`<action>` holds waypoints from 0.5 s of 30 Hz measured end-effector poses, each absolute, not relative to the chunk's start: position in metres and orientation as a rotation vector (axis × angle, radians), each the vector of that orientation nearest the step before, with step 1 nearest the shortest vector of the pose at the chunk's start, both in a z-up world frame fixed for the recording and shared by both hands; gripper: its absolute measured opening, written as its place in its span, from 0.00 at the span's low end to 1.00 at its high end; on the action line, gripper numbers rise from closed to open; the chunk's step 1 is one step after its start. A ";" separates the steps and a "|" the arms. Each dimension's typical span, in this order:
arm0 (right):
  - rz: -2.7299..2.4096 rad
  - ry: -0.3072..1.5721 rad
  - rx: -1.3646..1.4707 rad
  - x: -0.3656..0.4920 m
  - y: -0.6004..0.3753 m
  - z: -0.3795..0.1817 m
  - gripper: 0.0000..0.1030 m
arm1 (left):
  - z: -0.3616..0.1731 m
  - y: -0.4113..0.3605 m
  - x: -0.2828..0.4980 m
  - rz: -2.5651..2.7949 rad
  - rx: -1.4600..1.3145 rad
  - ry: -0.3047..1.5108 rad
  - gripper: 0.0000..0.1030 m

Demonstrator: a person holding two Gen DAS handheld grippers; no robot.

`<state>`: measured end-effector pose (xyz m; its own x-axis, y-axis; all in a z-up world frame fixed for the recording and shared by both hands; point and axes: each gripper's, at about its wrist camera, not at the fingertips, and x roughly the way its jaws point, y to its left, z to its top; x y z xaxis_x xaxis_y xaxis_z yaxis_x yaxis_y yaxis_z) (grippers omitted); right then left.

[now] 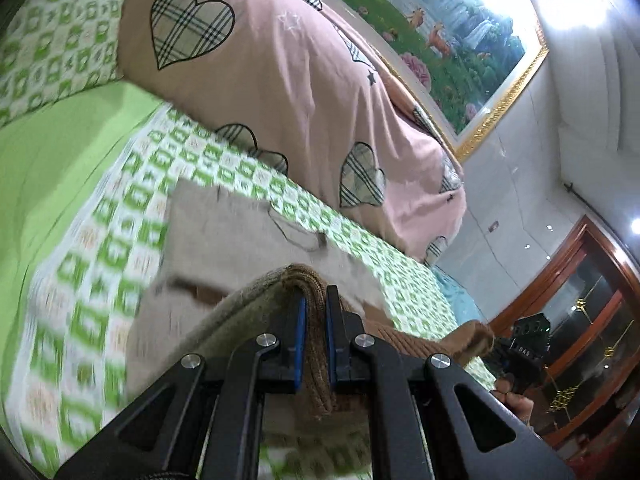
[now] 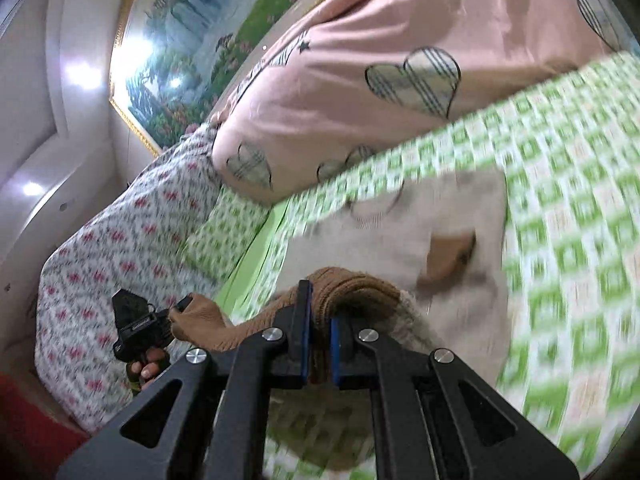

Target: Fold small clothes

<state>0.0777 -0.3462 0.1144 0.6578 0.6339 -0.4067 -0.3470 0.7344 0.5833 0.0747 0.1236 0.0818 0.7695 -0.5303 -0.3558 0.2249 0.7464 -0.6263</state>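
Left wrist and right wrist: both grippers pinch the brown hem

Left wrist view shows the left gripper [image 1: 316,312] closed tight on the brown ribbed edge [image 1: 314,344] of a small beige sweater [image 1: 224,232]. The blue pads [image 1: 301,344] squeeze the knit from both sides. Most of the sweater lies flat on the green checked sheet [image 1: 120,208], past the fingers. It looks blurry. A big pink pillow with plaid hearts [image 1: 260,80] sits beyond the sweater. Off to one side of the sweater, the right gripper [image 1: 520,344] shows, small and dark, touching the same brown edge.

Right wrist view shows the right gripper [image 2: 320,308] shut the same way, with the brown edge [image 2: 340,284] bunched between its fingers. The sweater [image 2: 400,232] spreads out on the sheet [image 2: 560,200] in front. A brown patch [image 2: 452,252] shows on the sweater. The left gripper [image 2: 136,320] holds the far end of the brown edge, beside a flowery blanket [image 2: 120,240]. A framed picture [image 2: 192,48] hangs above the pillow [image 2: 400,40].
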 end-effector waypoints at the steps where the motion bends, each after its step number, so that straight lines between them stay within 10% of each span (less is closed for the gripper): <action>1: 0.583 0.633 0.488 0.087 -0.346 0.116 0.09 | 0.082 0.125 0.089 -0.426 -0.592 0.550 0.06; 15: 0.394 0.763 0.483 0.259 -0.352 0.061 0.09 | 0.016 0.150 0.253 -0.279 -0.664 0.677 0.06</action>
<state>0.2593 -0.3521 0.0605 0.6599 0.5030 -0.5581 -0.1633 0.8211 0.5469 0.2530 0.1498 0.0164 0.7532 -0.4428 -0.4864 0.0292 0.7613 -0.6478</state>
